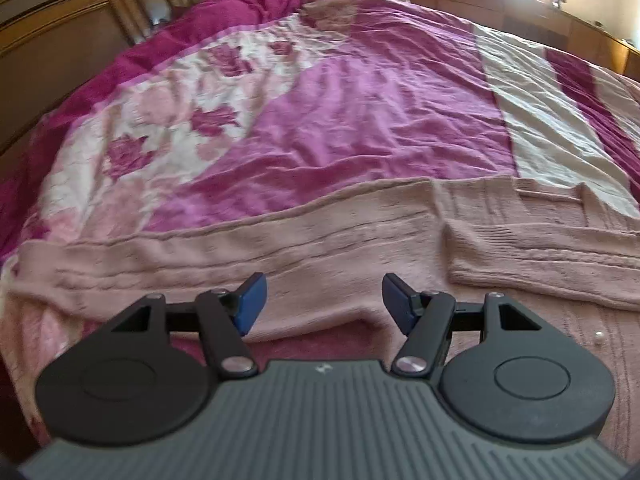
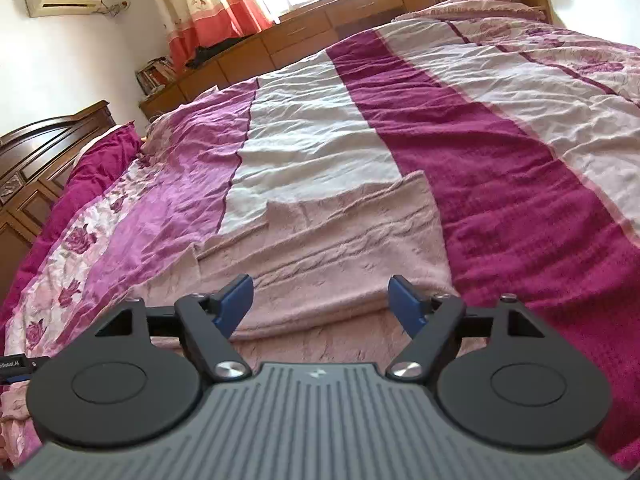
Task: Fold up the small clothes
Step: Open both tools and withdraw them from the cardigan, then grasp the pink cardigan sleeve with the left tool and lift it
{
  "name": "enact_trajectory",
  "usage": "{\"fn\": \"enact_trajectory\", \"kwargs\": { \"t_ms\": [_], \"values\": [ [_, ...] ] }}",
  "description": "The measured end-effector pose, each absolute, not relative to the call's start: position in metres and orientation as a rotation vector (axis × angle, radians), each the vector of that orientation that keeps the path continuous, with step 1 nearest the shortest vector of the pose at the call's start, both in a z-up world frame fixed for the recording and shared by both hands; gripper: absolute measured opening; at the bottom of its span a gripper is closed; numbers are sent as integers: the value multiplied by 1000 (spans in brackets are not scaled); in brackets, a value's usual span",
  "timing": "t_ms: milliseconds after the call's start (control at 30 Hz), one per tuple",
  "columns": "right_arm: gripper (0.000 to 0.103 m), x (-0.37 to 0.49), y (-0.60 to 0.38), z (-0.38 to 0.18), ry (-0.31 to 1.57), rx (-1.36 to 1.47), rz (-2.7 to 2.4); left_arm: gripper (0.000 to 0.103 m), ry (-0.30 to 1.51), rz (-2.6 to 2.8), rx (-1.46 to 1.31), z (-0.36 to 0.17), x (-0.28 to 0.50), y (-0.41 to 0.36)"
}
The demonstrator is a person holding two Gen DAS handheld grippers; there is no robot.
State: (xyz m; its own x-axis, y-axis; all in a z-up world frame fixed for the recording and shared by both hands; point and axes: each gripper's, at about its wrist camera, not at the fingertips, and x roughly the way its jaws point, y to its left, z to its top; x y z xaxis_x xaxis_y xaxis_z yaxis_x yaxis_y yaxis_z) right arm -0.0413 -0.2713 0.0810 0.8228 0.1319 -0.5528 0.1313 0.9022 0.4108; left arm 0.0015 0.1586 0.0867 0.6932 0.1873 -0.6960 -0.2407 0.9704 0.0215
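Observation:
A pale pink knitted cardigan [image 1: 320, 248] lies flat on the bed, folded over on itself, with a sleeve [image 1: 540, 256] laid across its right part. My left gripper [image 1: 322, 300] hangs open just above its near fold, nothing between the blue pads [image 1: 250, 304]. In the right wrist view the same cardigan [image 2: 340, 240] spreads ahead in a rough rectangle. My right gripper [image 2: 322, 302] stands open over its near edge, empty, with its blue pads [image 2: 404, 304] clear of the knit.
A bedspread [image 2: 460, 140] in magenta, lilac and cream stripes with rose prints covers the wide bed. Wooden cabinets [image 2: 320, 28] line the far side under a bright window with red curtains [image 2: 208, 8]. A carved headboard [image 2: 40, 148] stands at left. A small white bead [image 1: 599, 335] lies on the knit.

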Motion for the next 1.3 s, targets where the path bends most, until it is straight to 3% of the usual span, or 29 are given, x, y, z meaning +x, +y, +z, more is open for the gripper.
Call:
{"fn": "enact_trajectory", "kwargs": {
  "t_ms": [600,1300],
  "values": [
    [82,-38,-242,55,737,418,23,66,796,460,-271,59,-32,252],
    [86,-29,-222,21,825,347,17,66,776,609,-416,29,-20,300]
  ]
}}
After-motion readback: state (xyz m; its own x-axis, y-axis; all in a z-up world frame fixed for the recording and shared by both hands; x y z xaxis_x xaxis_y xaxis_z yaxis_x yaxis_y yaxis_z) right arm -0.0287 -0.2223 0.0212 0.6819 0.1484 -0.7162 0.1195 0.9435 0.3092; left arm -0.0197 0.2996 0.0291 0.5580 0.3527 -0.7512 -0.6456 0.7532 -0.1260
